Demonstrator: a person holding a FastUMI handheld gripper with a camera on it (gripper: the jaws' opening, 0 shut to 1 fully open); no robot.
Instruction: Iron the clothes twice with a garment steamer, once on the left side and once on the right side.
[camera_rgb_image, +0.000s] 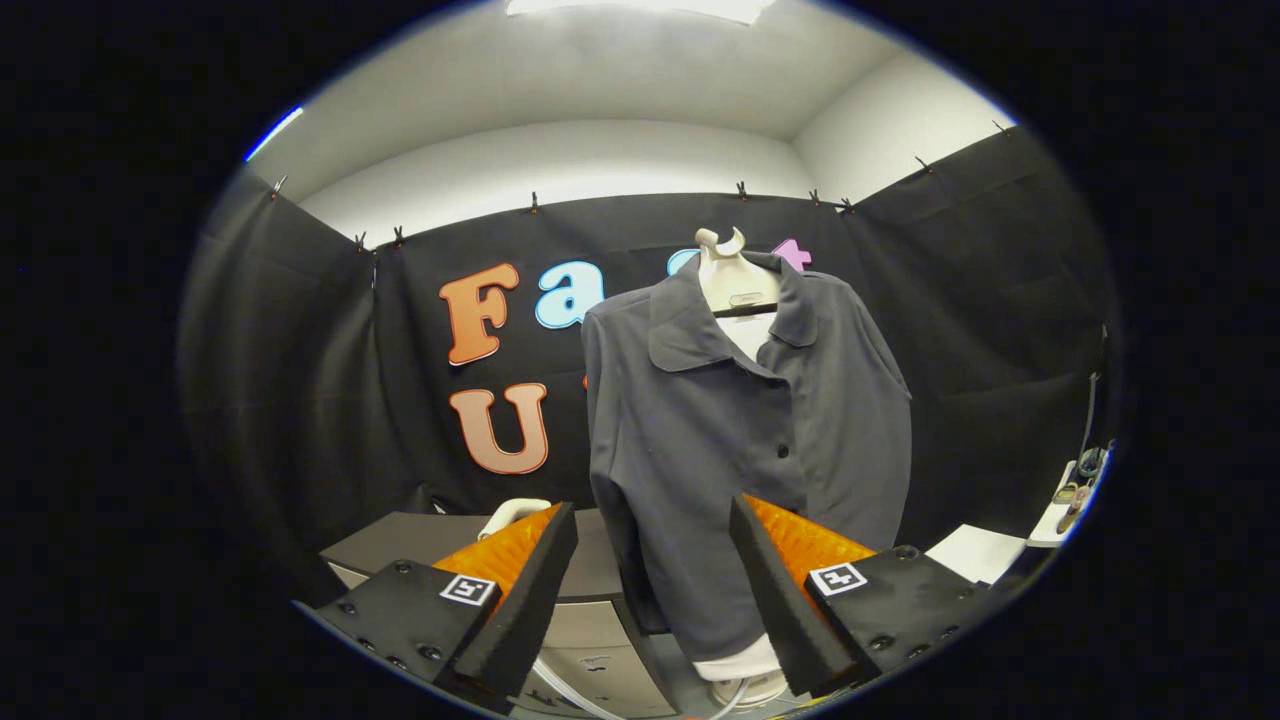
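A dark grey collared shirt (740, 440) hangs buttoned on a white hanger form (735, 275), ahead of my fingers and slightly right of the gap. My gripper (652, 540) stands open with nothing between its orange-and-black fingers (520, 590). The white rounded handle of the garment steamer (512, 513) peeks up just behind the left finger, resting on a grey cabinet top (420, 535). A white hose (560, 685) runs low between the fingers. The shirt's hem ends above a white base (745, 665).
The grey cabinet (590, 660) with drawers stands below the shirt. A white sheet (975, 552) lies on a surface to the right, with small items (1080, 485) hanging further right. Black cloth walls close the booth on all sides.
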